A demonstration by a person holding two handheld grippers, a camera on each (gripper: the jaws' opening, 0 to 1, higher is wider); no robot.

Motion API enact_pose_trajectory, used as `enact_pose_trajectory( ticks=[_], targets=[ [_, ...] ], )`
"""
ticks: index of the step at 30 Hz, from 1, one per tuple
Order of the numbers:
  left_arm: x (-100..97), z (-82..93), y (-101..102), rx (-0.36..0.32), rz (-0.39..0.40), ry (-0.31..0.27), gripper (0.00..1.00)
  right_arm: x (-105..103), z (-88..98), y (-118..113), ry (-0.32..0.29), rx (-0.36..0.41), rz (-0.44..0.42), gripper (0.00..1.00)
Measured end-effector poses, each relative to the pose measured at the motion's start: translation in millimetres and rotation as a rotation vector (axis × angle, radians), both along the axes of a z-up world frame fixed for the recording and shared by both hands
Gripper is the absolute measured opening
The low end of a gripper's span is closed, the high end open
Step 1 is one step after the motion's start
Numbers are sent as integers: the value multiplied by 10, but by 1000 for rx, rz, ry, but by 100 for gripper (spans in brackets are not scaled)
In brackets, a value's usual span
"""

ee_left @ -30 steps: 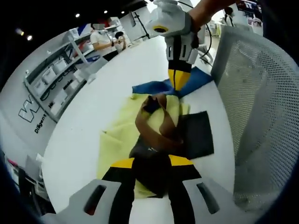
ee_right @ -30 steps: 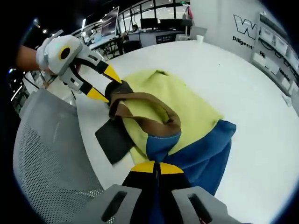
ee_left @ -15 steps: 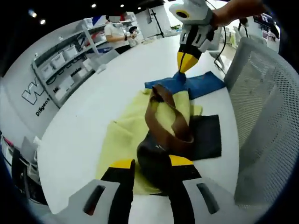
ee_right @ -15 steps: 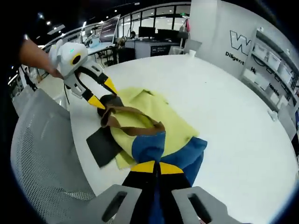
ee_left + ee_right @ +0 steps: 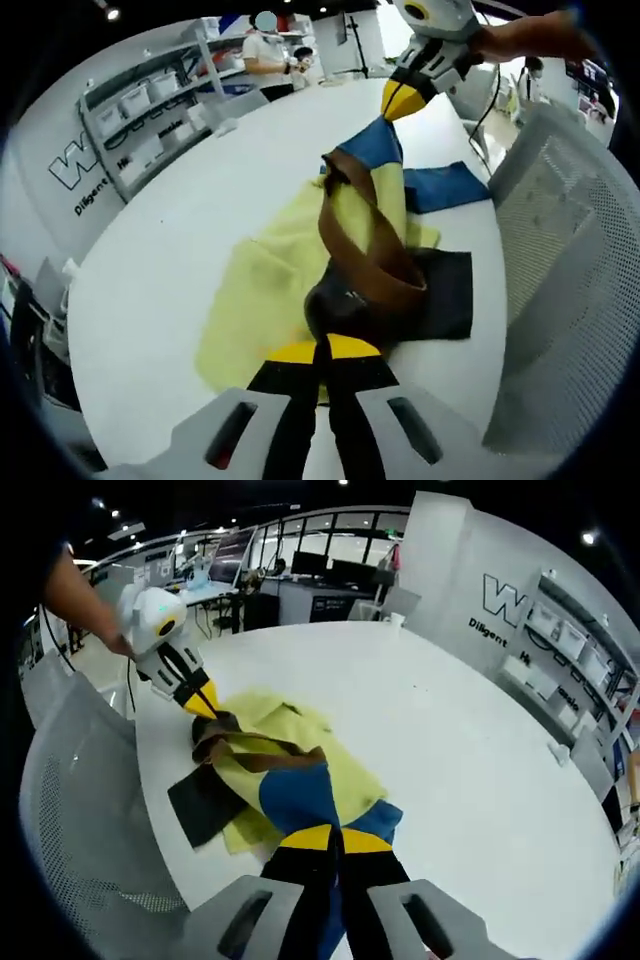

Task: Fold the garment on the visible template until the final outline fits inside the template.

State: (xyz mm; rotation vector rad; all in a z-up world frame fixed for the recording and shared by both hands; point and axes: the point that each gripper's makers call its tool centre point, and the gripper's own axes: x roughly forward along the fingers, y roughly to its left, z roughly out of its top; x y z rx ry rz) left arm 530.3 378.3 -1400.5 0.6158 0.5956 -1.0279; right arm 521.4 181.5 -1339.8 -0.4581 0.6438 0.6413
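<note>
A: Garment (image 5: 300, 270) lies near the counter (image 5: 180, 230) edge closest to the mesh chair (image 5: 570, 280), partly over the dark template (image 5: 445, 295). Yellow body, blue end, brown strap-like band running across it.

B: Grippers?

A: Left gripper (image 5: 322, 352) is clenched on the dark-and-brown bunched end, jaws closed with fabric between them. Right gripper (image 5: 322, 832) is clamped on the blue end (image 5: 295, 798), which it holds lifted off the counter; in the left gripper view it shows up high (image 5: 402, 97), blue cloth hanging from its tips.

B: Risks, as you judge them?

A: Three.
- The template sits close to the counter edge. A sideways tug on the cloth could drag it off or out of square, since the garment overlaps it.
- The brown band is twisted between the two grips. Laying the fold down as is would likely trap a lump, and the outline would then spill past the template.
- The yellow portion spreads well beyond the template toward the counter's middle. One fold looks unlikely to bring it all inside.

B: Any writing?

A: Wall lettering, a large "W" (image 5: 505, 598) with a line beneath starting "Diligent"; the rest is too small to read. No label is readable on the garment.
</note>
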Motion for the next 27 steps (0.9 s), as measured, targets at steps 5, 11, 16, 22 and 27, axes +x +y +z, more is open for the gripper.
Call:
enact_pose_trajectory(
  ticks=[5,11,16,22,27],
  targets=[
    [-46,110,37,-17,11,9,2,-14,151,-24,-42,10,-7,0],
    [-42,318,126,-66,34,18,2,-20,301,-113,-76,30,-34,0],
    [-36,476,195,-90,40,8,2,16,533,-204,-127,73,-82,0],
    [-38,508,164,-114,49,20,2,-6,373,-158,-68,109,-84,0],
    [-78,465,119,-98,26,14,2,-147,149,15,-24,124,-16,0]
  ],
)
